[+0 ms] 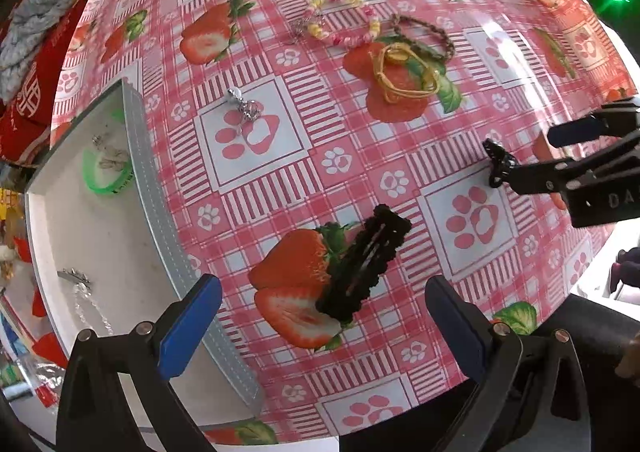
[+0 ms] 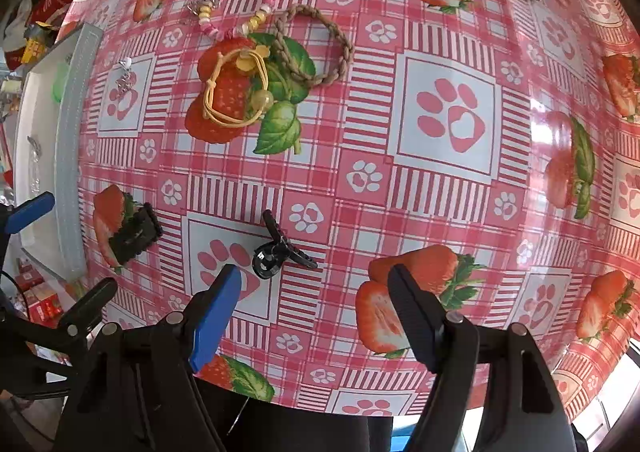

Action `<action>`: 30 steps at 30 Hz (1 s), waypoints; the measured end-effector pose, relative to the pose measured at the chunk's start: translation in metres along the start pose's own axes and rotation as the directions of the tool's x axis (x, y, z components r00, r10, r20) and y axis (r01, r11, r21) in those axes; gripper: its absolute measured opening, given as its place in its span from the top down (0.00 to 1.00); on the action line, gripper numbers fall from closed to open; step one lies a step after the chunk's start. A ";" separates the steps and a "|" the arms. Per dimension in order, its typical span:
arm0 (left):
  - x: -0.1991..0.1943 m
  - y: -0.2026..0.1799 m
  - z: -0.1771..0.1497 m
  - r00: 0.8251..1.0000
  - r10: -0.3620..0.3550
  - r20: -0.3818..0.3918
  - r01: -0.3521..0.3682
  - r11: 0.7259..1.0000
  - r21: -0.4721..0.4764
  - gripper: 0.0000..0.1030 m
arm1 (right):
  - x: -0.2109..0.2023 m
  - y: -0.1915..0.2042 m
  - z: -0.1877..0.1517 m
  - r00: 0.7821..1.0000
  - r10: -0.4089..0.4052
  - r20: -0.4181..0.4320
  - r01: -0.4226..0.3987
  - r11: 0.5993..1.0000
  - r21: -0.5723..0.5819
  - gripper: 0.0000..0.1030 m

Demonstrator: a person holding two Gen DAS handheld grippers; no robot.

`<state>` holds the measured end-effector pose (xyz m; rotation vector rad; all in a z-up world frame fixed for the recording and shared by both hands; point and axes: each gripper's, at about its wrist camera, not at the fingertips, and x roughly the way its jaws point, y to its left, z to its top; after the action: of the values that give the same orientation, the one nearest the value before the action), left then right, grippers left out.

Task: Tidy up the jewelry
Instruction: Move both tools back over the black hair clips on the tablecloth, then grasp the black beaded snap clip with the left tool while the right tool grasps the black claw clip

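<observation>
lining up: left claw (image 1: 322, 322) spread wide, empty, straddling black snap clip (image 1: 365, 264) on tabletop (image 1: 280, 180)
right claw (image 2: 314, 312): wide open, empty, nearing small black claw clip (image 2: 278, 248)
destination, likely: white tray (image 1: 104, 236) alongside

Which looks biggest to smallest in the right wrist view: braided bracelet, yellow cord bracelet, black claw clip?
1. Braided bracelet and yellow cord bracelet: too alike to rank.
2. Black claw clip: smallest, though nearest the camera.
</observation>
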<state>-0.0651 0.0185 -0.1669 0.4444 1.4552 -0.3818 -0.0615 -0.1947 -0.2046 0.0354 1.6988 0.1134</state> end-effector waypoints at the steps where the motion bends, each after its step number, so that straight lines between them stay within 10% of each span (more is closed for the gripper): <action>1: 0.003 0.000 0.001 1.000 0.002 -0.005 -0.002 1.000 -0.007 0.00 | 0.002 0.000 0.000 1.000 0.001 -0.004 -0.001 1.000 0.000 0.24; 20: 0.047 -0.015 0.007 0.996 -0.024 -0.086 0.018 0.997 -0.072 0.11 | 0.044 0.024 -0.006 0.999 -0.032 -0.028 0.029 0.997 -0.075 0.25; 30: 0.041 -0.032 0.003 0.998 -0.022 -0.064 0.020 0.999 -0.036 0.41 | 0.041 0.037 -0.004 0.995 -0.099 -0.011 0.097 0.989 -0.108 0.54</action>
<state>-0.0752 -0.0100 -0.2091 0.4166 1.5279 -0.3607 -0.0725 -0.1549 -0.2413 -0.1294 1.7049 0.1317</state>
